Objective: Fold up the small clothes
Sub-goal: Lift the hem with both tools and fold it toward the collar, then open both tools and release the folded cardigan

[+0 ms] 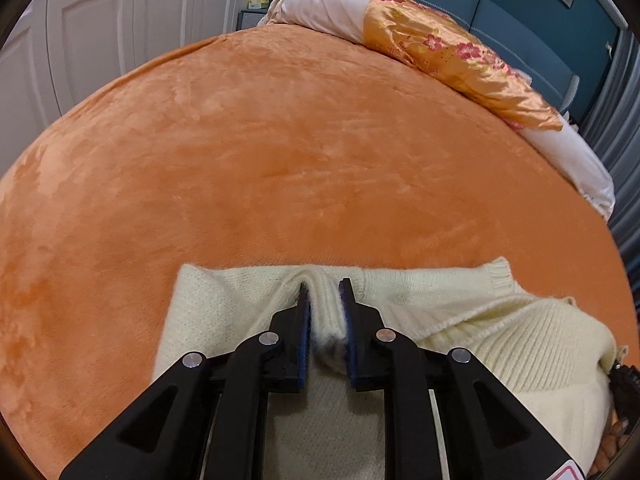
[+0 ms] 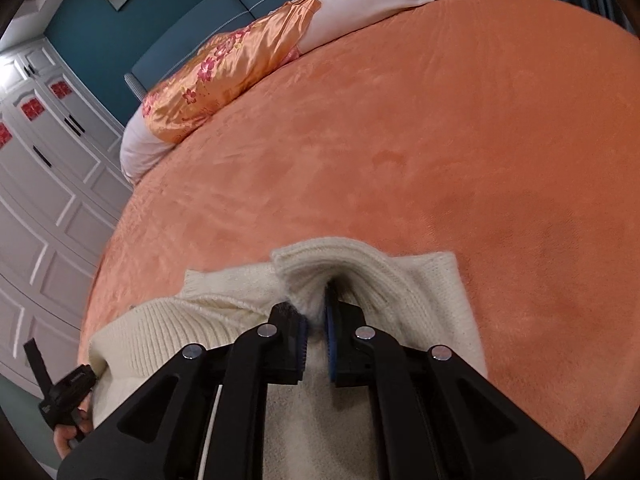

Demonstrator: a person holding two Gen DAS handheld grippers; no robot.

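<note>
Sweater (image 1: 248,304) on orange bedspread (image 1: 280,140), white wardrobe (image 2: 44,184), teal wall (image 2: 92,36)

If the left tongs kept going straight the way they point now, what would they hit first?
The left tongs are shut on a ridge of the cream sweater, so they would push that fold ahead first. Beyond it lies only the orange blanket, then probably the floral pillow at the headboard; depth is unclear.
</note>
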